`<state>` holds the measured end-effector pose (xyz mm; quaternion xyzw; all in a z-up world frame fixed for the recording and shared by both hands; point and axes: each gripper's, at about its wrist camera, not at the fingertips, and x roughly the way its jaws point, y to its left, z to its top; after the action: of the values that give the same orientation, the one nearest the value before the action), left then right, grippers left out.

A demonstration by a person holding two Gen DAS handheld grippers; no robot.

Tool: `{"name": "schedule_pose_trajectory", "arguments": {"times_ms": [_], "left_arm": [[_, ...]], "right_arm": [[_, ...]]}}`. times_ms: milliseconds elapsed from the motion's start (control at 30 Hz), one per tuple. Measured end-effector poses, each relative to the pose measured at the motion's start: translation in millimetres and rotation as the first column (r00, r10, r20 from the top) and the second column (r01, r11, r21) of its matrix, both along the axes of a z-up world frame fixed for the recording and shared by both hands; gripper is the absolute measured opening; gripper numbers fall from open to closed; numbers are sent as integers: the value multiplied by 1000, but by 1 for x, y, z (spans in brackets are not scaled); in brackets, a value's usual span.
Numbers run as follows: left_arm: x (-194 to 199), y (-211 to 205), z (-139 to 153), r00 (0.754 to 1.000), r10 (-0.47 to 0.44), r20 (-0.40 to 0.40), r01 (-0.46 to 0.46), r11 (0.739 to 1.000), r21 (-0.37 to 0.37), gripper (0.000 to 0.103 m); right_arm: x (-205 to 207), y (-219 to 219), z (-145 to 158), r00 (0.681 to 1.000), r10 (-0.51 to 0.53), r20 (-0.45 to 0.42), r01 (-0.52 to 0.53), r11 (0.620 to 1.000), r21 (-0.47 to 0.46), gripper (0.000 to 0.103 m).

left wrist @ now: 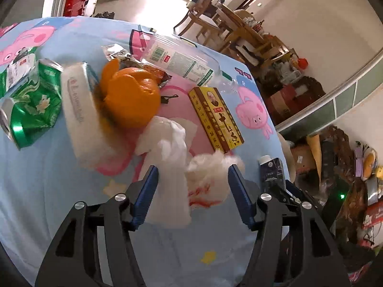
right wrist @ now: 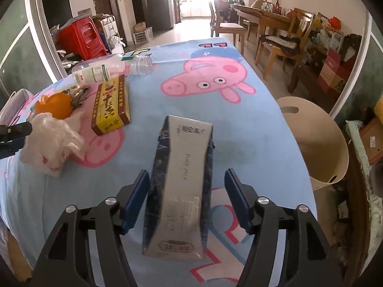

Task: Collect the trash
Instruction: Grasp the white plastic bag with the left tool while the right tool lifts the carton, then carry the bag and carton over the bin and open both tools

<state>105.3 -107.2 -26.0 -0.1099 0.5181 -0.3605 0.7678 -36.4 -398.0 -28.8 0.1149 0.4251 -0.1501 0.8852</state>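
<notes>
My left gripper (left wrist: 192, 174) is open, its blue fingers on either side of a crumpled white plastic bag (left wrist: 172, 148) on the blue cartoon tablecloth (left wrist: 59, 191). Behind it lie an orange peel (left wrist: 131, 95), a yellow box (left wrist: 215, 116), a clear plastic bottle (left wrist: 177, 59), a white roll (left wrist: 79, 110) and a crushed green can (left wrist: 31, 110). My right gripper (right wrist: 186, 179) is open around a dark blue and silver milk carton (right wrist: 182, 186) lying on the cloth; its fingers stand apart from the carton's sides. The bag (right wrist: 52, 141), box (right wrist: 111, 106) and bottle (right wrist: 112, 68) also show there.
A beige waste bin (right wrist: 318, 143) stands off the table's right edge. Wooden chairs (right wrist: 280, 45) and a dining table (right wrist: 258, 14) are beyond the far end. A red stool stack (right wrist: 81, 38) stands at the far left. The carton also shows in the left wrist view (left wrist: 273, 169).
</notes>
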Motion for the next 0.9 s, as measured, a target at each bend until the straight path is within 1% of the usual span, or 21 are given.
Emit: {"name": "schedule_pose_trajectory", "arguments": {"times_ms": [33,100,200,267,333,367,400,433,467,500,533,567,600,667,733,767,800,867,900], "left_arm": [[-2,4,0,1000,1,5,-1,1000,-5,66],[-3,10,0,1000,3,17,-3,1000,-6,66],[2,20,-6,999,28,14,-29,999,33,66],[7,22,-12,998,57,22,-58,995,84,66],[8,19,-17,997,62,39,-67,989,130,66],[8,15,-20,997,59,49,-67,985,160,64],[8,9,-25,997,51,60,-63,977,204,52],[8,2,-31,998,30,61,-44,969,243,15],[8,-3,-36,999,10,49,-22,964,266,2],[8,-5,-40,999,6,34,-15,960,279,1],[6,-2,-38,999,16,42,-26,964,266,1],[5,0,-31,999,11,46,-21,970,241,1],[3,3,-23,998,13,60,-26,974,224,1],[1,10,-2,996,13,92,-30,982,185,1],[-4,18,28,990,12,142,-31,991,128,1],[-7,23,48,983,15,182,-33,995,97,1],[-10,26,59,978,20,207,-36,997,75,1],[-15,33,92,961,37,273,-43,999,16,1],[-17,32,104,954,45,296,-46,999,-5,1]], "right_arm": [[-1,0,-1,1000,0,3,0,1000,4,67],[-2,-1,-1,1000,-2,7,2,1000,9,67],[-2,-2,-4,1000,-6,8,6,1000,22,68],[-2,-2,-6,1000,-9,6,9,999,36,68],[-4,-1,-7,1000,-11,4,11,999,40,68],[-5,0,-8,1000,-11,4,11,999,41,68],[-6,1,-10,1000,-9,4,9,999,43,68],[-6,2,-11,1000,-4,3,4,999,43,68],[-7,5,-11,1000,16,11,-17,999,50,59],[-8,8,-10,999,43,18,-44,997,59,50],[-8,10,-9,999,39,12,-39,999,34,50],[-9,12,-7,999,34,12,-34,999,-1,49],[-11,12,-5,999,35,18,-35,999,-15,49],[-14,7,0,998,33,47,-34,999,24,49],[-18,0,5,997,16,76,-20,998,52,49],[-20,-4,7,996,7,86,-12,998,67,49],[-21,-9,7,995,0,95,-8,996,85,49],[-24,-21,6,993,-25,114,7,988,154,49],[-25,-24,5,993,-32,114,12,985,171,49]]}}
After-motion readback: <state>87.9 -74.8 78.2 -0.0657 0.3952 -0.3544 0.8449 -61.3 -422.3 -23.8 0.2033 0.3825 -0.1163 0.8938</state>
